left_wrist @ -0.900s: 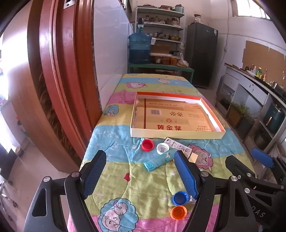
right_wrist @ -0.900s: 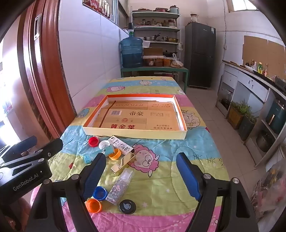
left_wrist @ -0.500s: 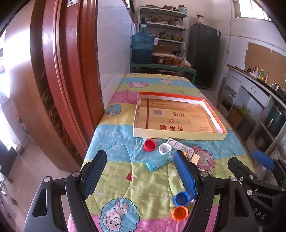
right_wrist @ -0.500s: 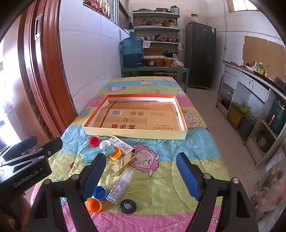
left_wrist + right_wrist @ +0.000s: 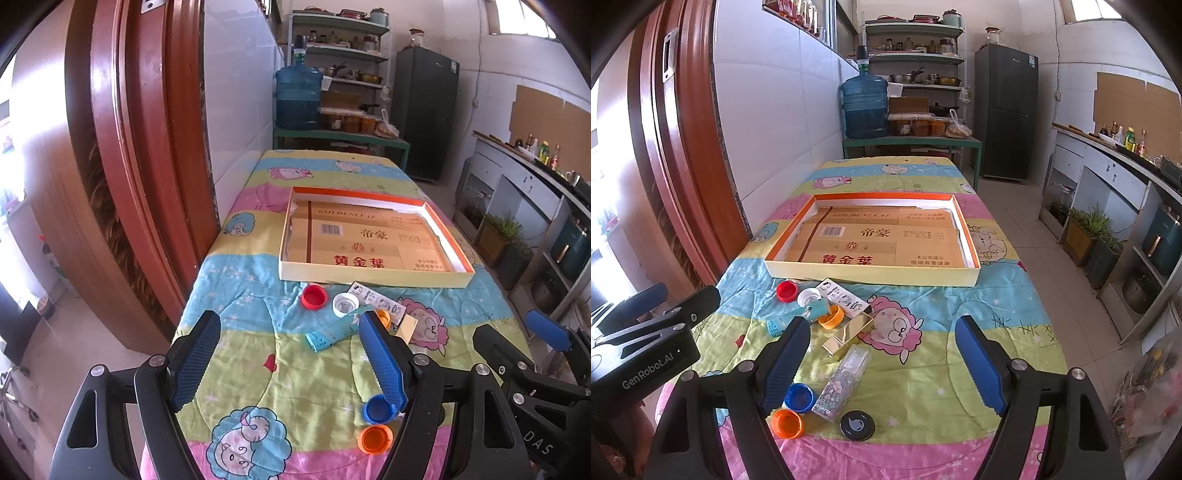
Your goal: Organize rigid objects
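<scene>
Two views, left wrist first: the left gripper (image 5: 290, 363) hangs released over the quilt, and its finger hides part of the blue cap (image 5: 377, 409), so a blind grasp may slip. Right wrist view: the right gripper (image 5: 882, 362) is spread wide, holding nothing; the small objects lie crowded before the empty cardboard tray (image 5: 871, 275), so closing on the glitter bottle (image 5: 844, 382) could knock the gold box (image 5: 849, 336).

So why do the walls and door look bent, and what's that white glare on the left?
Left wrist view: the fisheye lens bows the door frame, and daylight past it blows out to white. Right wrist view: same curving at the edges, dark corners, yet the tray and bottle caps stay sharp and evenly lit.
</scene>
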A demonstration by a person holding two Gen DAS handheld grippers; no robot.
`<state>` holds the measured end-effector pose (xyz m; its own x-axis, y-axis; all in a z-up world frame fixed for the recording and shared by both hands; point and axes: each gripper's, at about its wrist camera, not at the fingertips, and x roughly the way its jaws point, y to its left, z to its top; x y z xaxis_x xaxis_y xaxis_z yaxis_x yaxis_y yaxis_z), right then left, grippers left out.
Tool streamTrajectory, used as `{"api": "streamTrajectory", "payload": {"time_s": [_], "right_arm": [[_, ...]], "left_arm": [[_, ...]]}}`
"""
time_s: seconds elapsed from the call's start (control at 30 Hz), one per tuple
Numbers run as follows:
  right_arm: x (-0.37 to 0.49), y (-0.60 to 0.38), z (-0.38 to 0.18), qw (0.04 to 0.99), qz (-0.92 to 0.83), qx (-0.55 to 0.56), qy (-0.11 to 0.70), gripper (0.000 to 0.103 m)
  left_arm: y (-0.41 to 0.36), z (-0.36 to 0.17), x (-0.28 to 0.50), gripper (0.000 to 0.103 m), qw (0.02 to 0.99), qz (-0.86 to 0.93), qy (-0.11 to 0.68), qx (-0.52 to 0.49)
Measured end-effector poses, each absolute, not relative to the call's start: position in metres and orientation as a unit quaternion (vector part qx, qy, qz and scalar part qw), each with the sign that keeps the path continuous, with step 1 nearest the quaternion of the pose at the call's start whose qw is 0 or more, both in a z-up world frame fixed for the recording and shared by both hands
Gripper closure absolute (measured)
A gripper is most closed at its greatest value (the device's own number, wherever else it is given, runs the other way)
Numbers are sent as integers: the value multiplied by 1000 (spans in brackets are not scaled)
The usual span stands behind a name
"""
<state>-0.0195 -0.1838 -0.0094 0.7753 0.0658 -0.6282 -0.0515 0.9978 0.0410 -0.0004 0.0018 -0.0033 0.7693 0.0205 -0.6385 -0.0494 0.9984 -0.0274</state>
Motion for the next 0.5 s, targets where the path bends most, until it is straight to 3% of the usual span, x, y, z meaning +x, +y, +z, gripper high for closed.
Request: {"api": "streamTrajectory", "payload": {"time_s": [0.5], "right_arm": [[-18,-181,-17,940,34,13,339,23]], "left_arm": [[1,-4,-1,24,939,13,342,-24]]}}
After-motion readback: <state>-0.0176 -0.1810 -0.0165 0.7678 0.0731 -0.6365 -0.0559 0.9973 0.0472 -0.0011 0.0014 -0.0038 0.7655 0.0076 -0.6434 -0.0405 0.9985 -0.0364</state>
